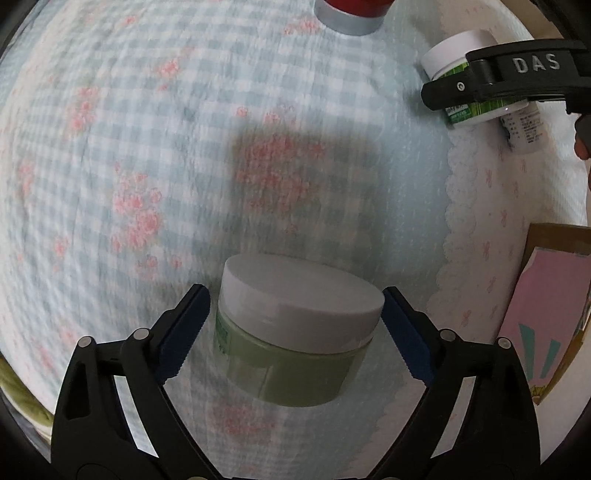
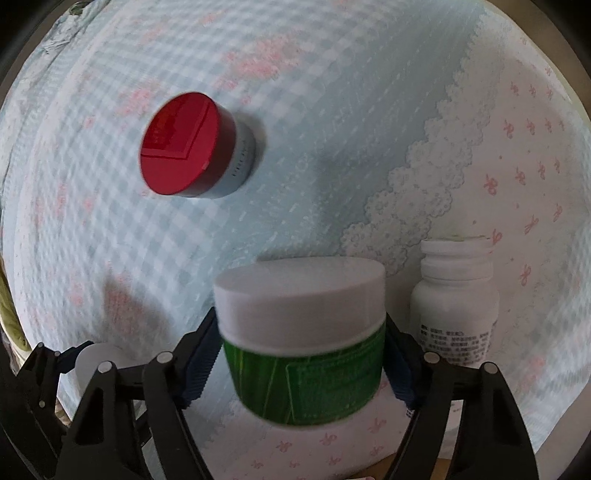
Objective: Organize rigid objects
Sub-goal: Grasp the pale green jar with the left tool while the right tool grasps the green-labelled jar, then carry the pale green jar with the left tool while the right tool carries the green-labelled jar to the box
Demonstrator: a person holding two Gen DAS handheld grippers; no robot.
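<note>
My left gripper (image 1: 293,325) is shut on a pale green jar with a white lid (image 1: 295,332), held above the checked bedspread (image 1: 147,147). My right gripper (image 2: 301,354) is shut on a green-labelled jar with a white lid (image 2: 303,339); this jar (image 1: 454,51) and the right gripper's finger (image 1: 498,86) also show at the upper right of the left wrist view. A red-lidded jar (image 2: 192,146) lies on its side on the bedspread (image 2: 295,184), and shows at the top of the left wrist view (image 1: 351,14). A white pill bottle (image 2: 456,299) stands beside the right gripper.
A white cloth with pink bows (image 2: 517,166) and a scalloped lace edge (image 1: 454,221) covers the right side. A pink and brown cardboard box (image 1: 550,306) sits at the right edge in the left wrist view. The left gripper (image 2: 40,376) shows at the lower left of the right wrist view.
</note>
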